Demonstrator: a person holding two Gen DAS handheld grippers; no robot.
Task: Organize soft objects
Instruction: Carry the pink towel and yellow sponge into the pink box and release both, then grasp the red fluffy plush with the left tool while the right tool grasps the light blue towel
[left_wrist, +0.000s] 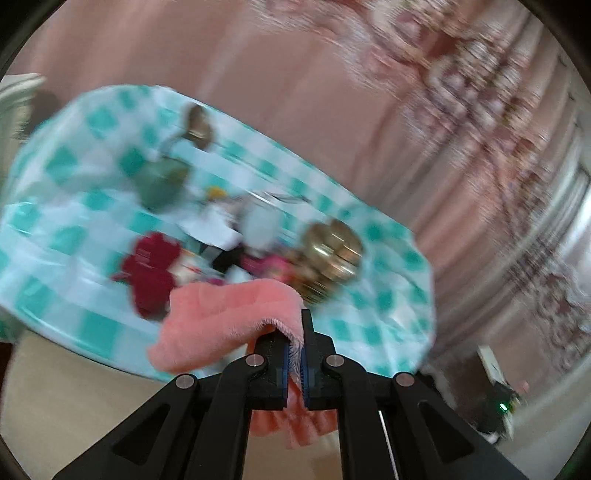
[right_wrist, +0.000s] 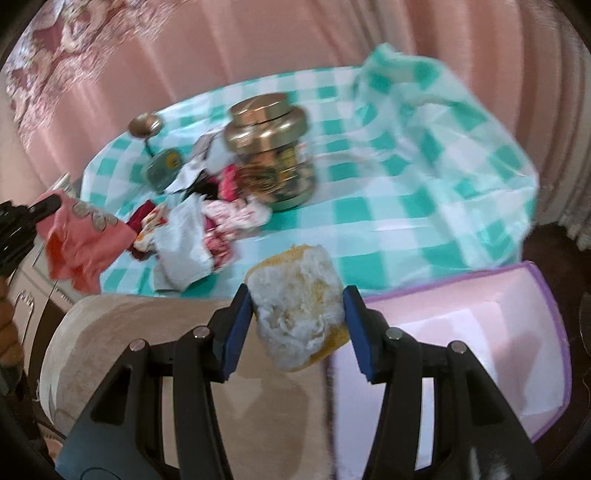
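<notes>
My left gripper (left_wrist: 294, 354) is shut on a pink fluffy cloth (left_wrist: 221, 314) and holds it in the air in front of the table's near edge; the cloth drapes to the left and below the jaws. It also shows in the right wrist view (right_wrist: 81, 236) at far left. My right gripper (right_wrist: 297, 314) is shut on a yellow and white sponge (right_wrist: 299, 306), held over the gap between a beige stool (right_wrist: 129, 350) and a pink box (right_wrist: 461, 339). A heap of small cloths (right_wrist: 199, 225) lies on the checked tablecloth (right_wrist: 406, 206); a dark red cloth (left_wrist: 151, 273) is part of it.
A brass-lidded glass jar (right_wrist: 273, 147) stands behind the heap, also seen in the left wrist view (left_wrist: 328, 254). A small round tin (right_wrist: 162, 170) and a brass goblet (right_wrist: 144, 127) stand further back. Pink curtains (right_wrist: 258, 37) hang behind the table.
</notes>
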